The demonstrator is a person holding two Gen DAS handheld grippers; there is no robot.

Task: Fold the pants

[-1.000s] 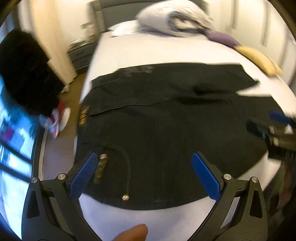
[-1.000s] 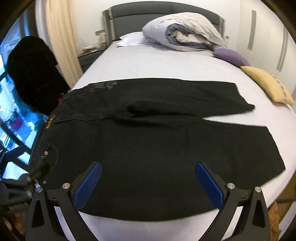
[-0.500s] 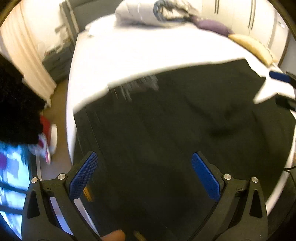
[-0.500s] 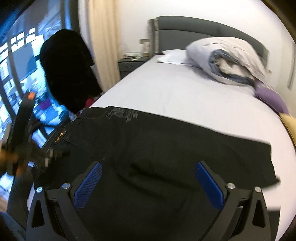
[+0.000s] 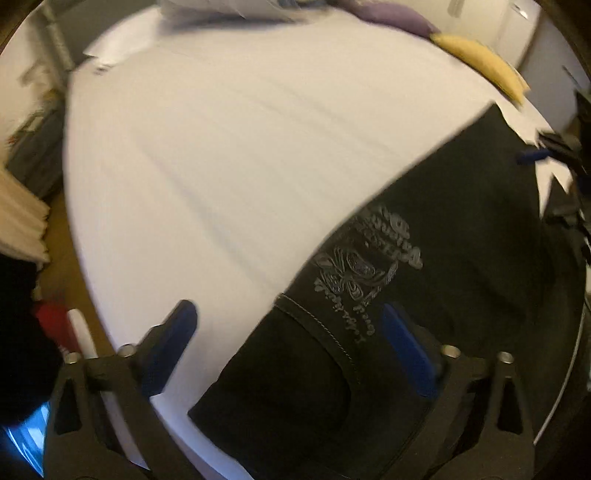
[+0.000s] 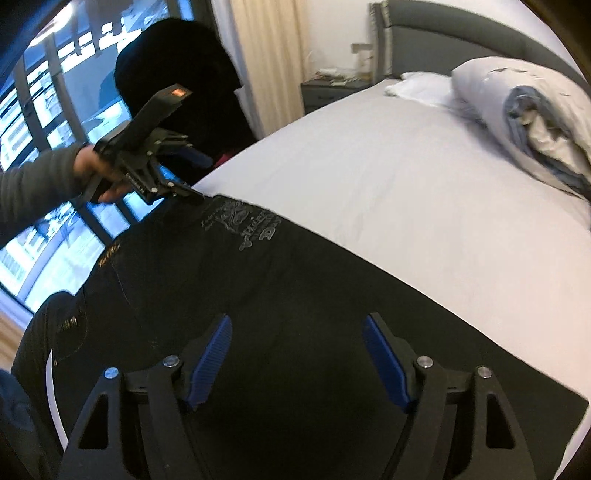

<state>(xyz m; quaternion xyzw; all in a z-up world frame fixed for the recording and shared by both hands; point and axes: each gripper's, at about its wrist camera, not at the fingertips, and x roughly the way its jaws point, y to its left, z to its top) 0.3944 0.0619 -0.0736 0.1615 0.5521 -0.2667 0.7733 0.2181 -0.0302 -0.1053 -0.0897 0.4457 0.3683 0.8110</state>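
Black pants lie flat on the white bed, with a grey printed logo near the far waistband corner. My left gripper is open, hovering just above that far waistband corner; from the right wrist view it sits at the pants' far left corner, held by a hand. My right gripper is open and empty, low over the middle of the pants. Its blue pad tip shows at the far right of the left wrist view.
A rolled duvet and white pillow lie at the headboard. Purple and yellow cushions sit on the far side. A dark garment hangs by the window, with a nightstand beside the curtain.
Both grippers swung forward and left across the pants. My left gripper moved from the near waistband to the far waistband corner by the logo. My right gripper turned toward the waist end.
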